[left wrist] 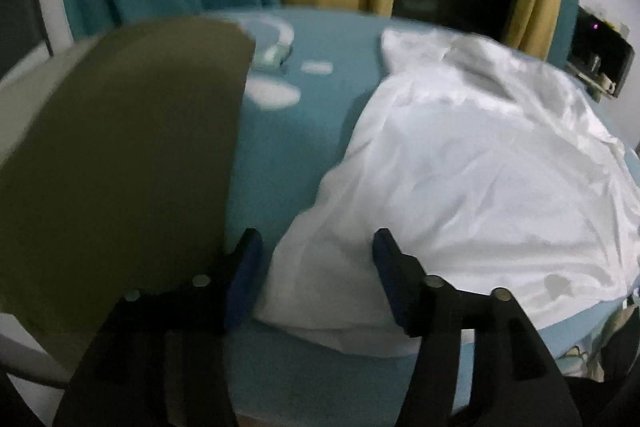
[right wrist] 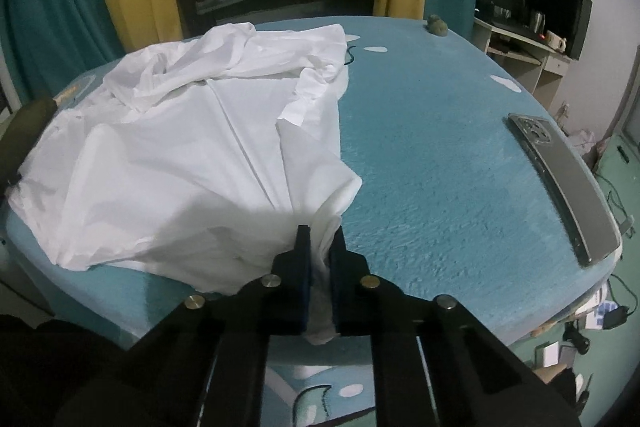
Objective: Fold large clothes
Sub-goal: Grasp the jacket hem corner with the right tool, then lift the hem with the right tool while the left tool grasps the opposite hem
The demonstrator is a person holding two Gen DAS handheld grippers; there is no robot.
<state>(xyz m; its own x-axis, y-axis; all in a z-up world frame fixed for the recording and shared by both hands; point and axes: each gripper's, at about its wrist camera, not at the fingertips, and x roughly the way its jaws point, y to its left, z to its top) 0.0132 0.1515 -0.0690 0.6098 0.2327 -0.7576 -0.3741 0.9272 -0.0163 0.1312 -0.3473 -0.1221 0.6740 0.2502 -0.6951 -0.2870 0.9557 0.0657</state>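
Shirt (right wrist: 192, 155) lies on the blue bed (right wrist: 440, 167), stretching far away. Right gripper (right wrist: 320, 247) pinches its near right corner. Left gripper (left wrist: 316, 255) is wide open over the near left corner.

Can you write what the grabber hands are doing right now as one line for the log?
step: grasp hem | right gripper: shut on white shirt | left gripper: open over hem | surface: blue bed | phone: right side
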